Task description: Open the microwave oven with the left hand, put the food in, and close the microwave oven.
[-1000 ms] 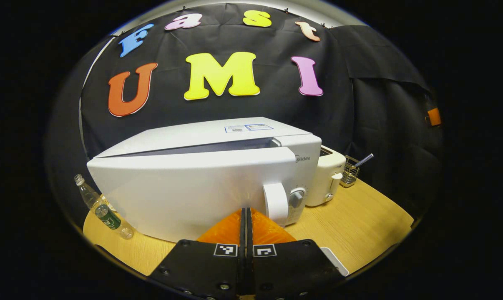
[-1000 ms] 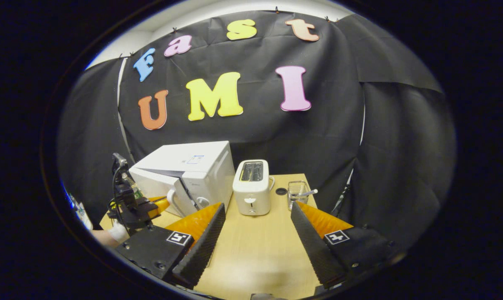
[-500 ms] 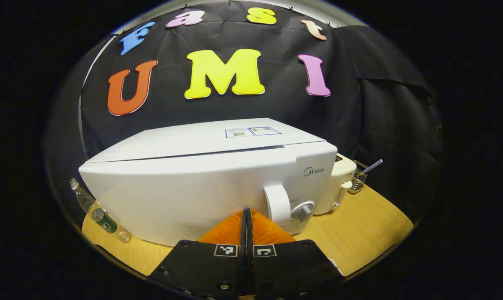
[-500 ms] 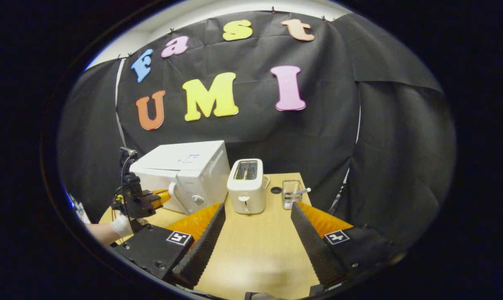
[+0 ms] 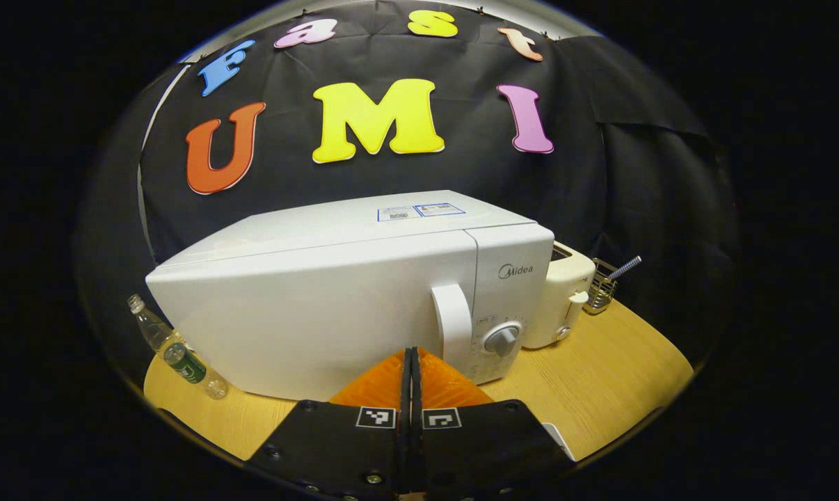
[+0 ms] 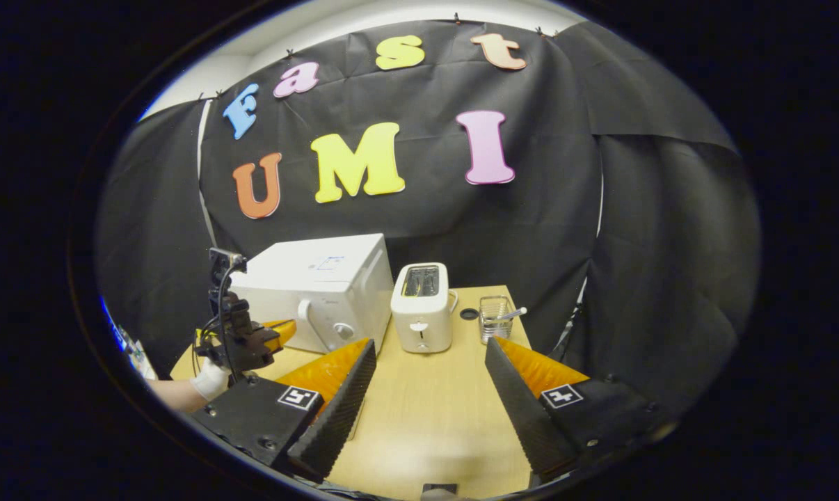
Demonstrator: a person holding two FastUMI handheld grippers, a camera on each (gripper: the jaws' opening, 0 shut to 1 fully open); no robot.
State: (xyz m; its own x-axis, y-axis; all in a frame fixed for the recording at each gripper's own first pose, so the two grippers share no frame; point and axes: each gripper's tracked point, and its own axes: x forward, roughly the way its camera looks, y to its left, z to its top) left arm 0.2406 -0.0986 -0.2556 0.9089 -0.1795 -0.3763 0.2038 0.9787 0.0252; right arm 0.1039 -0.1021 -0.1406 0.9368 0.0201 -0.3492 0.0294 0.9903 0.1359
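The boxy white microwave oven (image 5: 350,292) sits straight ahead of the left gripper (image 5: 410,355), its door looking flush and its curved white handle (image 5: 453,330) just right of the fingertips, which are pressed together on nothing. If the latch has not caught, the door could swing open unnoticed. The right gripper (image 6: 426,365) hangs spread and empty, near the white two-slot toaster (image 6: 421,306) on the pale wooden table (image 6: 426,417).
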